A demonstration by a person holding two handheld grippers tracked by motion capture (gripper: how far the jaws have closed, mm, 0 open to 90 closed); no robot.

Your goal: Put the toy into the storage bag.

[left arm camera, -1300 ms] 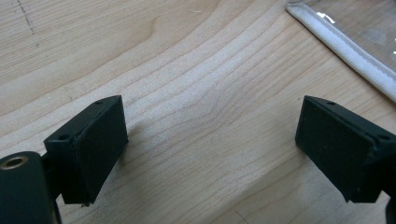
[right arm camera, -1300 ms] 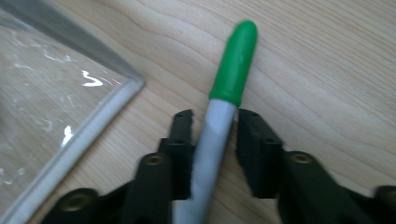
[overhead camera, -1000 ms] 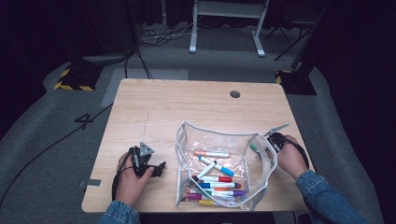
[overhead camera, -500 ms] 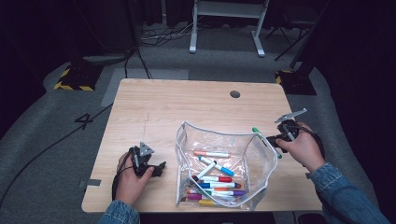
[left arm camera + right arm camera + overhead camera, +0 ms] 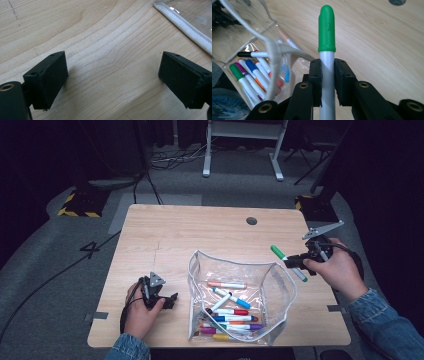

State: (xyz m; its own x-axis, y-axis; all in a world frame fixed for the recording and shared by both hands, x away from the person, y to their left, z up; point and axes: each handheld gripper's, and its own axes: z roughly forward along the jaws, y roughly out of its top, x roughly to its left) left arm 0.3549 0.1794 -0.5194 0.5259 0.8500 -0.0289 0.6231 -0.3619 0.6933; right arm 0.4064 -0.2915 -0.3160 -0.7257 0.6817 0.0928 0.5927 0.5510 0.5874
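A clear zip pouch with a white rim lies open on the wooden table, holding several coloured markers. My right gripper hangs above the table to the right of the pouch, shut on a green-capped marker. In the right gripper view its pads clamp the marker's white barrel, with the green cap pointing away. My left gripper rests low on the table left of the pouch, with its jaws wide apart and nothing between them.
A round cable hole sits near the table's far edge. The pouch's white rim lies just beyond my left gripper. A white stand's legs and cables lie on the floor past the table.
My right gripper has lifted the green-capped marker up and away from the pouch's right edge. The left hand has stayed where it was.
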